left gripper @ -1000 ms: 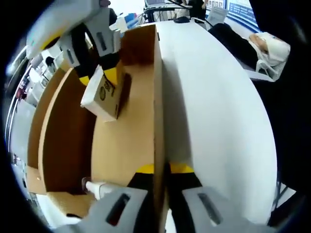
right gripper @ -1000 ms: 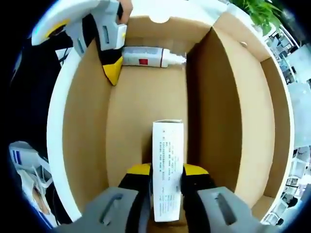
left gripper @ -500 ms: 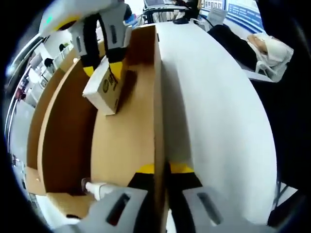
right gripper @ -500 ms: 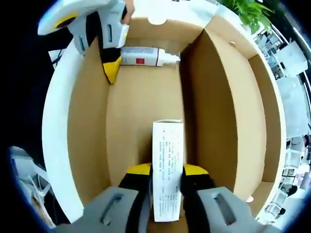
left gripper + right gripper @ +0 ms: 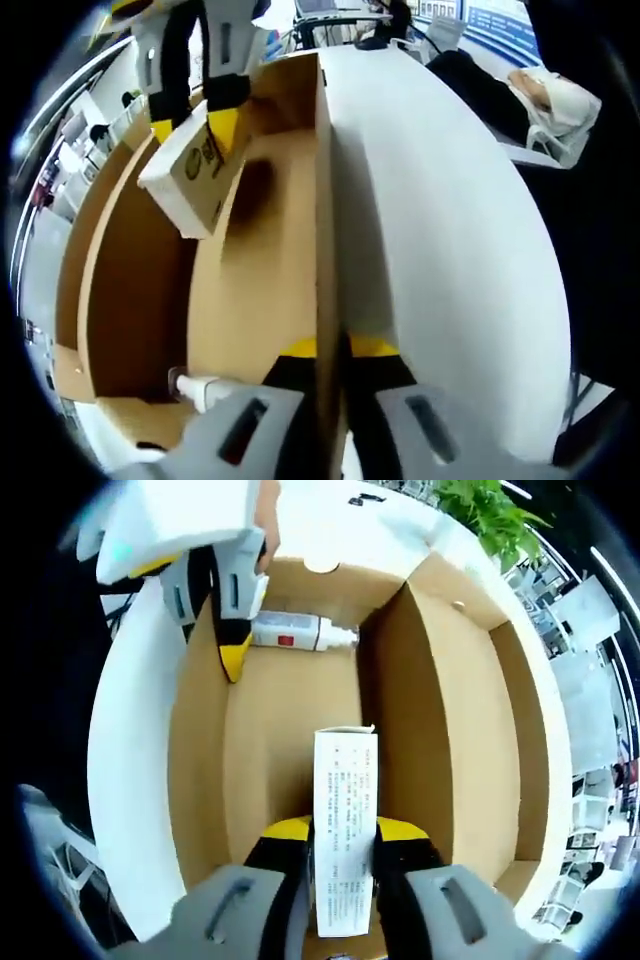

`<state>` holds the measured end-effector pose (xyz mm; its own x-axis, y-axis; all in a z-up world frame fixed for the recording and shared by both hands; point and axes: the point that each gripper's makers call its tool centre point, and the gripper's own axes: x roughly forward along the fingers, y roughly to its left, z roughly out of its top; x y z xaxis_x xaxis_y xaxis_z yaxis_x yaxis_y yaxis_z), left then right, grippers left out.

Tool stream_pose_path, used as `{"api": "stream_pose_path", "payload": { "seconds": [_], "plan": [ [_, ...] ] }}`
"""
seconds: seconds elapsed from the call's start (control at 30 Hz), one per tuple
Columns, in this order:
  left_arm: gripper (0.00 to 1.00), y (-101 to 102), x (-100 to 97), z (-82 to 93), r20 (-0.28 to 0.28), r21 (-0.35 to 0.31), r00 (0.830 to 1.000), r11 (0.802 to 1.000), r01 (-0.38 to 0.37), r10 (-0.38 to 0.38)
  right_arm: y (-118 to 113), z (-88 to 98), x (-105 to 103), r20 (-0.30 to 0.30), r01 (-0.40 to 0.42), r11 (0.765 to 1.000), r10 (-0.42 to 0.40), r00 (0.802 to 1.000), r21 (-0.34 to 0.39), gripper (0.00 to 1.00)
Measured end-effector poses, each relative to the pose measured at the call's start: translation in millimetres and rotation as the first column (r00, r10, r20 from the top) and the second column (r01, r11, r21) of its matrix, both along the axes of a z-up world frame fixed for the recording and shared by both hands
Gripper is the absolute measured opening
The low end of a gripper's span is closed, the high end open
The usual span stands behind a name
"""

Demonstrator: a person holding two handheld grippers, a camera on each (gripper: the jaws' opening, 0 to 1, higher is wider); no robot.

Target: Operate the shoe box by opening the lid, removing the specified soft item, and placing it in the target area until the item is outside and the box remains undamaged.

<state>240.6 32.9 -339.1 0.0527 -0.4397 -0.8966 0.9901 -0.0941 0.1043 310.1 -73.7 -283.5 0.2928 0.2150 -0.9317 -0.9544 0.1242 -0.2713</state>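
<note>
Right gripper view: small carton lifted over the open shoe box.

Nearest, the right tongs [image 5: 339, 832] pinch the white printed carton [image 5: 345, 820] between their yellow-tipped jaws, holding it above the shoe box [image 5: 200, 770] floor, not yet outside. In the left gripper view the left tongs [image 5: 333, 350] are pressed together on the shoe box's side wall [image 5: 326, 200], steadying it on the white worktop [image 5: 450, 230]. Farther in, a white bottle [image 5: 295, 632] lies against the box's far end wall, just beside the left tongs' tip. Risks, as a judgement: the carton could slip from a narrow grip or catch the brown inner divider [image 5: 385, 710] beside it on the way out, and a hard clamp could crease the wall. Beyond the box stands a green plant [image 5: 480, 510].
</note>
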Motion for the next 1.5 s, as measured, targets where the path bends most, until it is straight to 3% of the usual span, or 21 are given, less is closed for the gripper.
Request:
{"api": "stream_pose_path", "payload": {
  "seconds": [0.5,0.73,1.13,1.5],
  "plan": [
    [0.03,0,-0.3,-0.2,0.008,0.003,1.0,1.0,-0.003,0.003,5,36.3,3,0.093,-0.007,0.998,0.001,0.996,0.07,0.21],
    [0.03,1,-1.3,-0.7,0.011,0.006,1.0,1.0,-0.001,0.001,3,66.7,-4,0.163,-0.005,0.993,-0.015,0.987,0.12,0.21],
    [0.03,1,-1.6,-0.8,0.011,0.003,1.0,1.0,0.001,-0.001,-45,102.3,-18,0.253,0.049,0.984,-0.092,0.963,0.174,0.21],
    [0.03,0,-0.3,-0.7,0.011,0.003,1.0,1.0,0.0,0.0,-84,111.9,-26,0.27,0.101,0.973,-0.156,0.95,0.205,0.21]
  ]
}}
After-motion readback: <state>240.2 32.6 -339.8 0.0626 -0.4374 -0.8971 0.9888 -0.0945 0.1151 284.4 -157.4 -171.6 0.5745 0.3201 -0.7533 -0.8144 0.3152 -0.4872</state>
